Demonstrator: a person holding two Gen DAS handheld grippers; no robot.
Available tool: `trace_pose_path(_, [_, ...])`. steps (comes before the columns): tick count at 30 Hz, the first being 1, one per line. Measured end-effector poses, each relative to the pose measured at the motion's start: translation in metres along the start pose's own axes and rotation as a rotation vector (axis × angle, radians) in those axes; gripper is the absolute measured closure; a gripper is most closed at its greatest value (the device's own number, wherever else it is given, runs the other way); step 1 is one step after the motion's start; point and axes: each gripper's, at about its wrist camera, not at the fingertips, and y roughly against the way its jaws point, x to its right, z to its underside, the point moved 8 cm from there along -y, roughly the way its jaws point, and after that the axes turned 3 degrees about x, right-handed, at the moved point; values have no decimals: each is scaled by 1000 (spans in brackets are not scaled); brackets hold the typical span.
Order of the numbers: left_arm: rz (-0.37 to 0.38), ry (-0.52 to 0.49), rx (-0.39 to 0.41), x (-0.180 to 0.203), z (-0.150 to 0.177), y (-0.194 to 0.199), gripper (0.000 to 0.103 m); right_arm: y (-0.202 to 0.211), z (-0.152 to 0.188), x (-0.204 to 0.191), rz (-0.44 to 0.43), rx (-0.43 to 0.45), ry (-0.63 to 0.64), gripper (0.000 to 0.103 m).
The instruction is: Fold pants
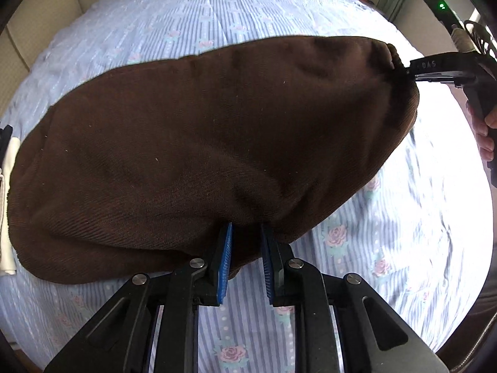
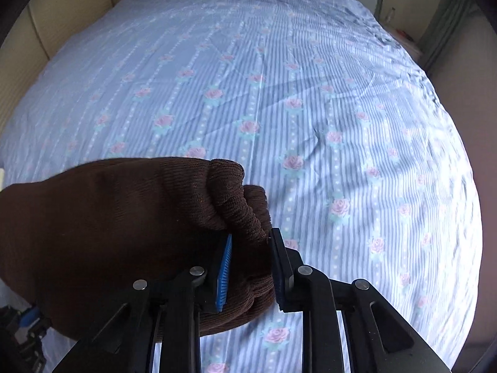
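One marking can be read. In the left wrist view, pale embossed letters that look like "DAS" stand on the black upper finger of the right gripper (image 1: 403, 73), at the right edge, close to where it meets the brown pants (image 1: 202, 155). The letters are small and blurred, so the reading is uncertain. Above it a green light (image 1: 441, 6) glows on a dark bar, showing no words. In the right wrist view nothing can be read; the bedsheet (image 2: 279, 93) shows only stripes and roses.
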Motion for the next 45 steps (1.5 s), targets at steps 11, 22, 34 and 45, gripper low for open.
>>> trace_pose_path(11, [-5, -19, -17, 10, -9, 19, 59, 32, 18, 24, -19, 38, -121, 34])
trace_pose_path(22, [-99, 10, 111, -8, -15, 60, 34, 27, 54, 26, -113, 62, -263, 20])
trace_pose_path(34, [-83, 6, 125, 1, -44, 59, 34, -27, 47, 20, -293, -18, -486, 54])
trace_pose_path(45, [-40, 6, 61, -14, -34, 37, 41, 77, 46, 20, -322, 116, -526, 71])
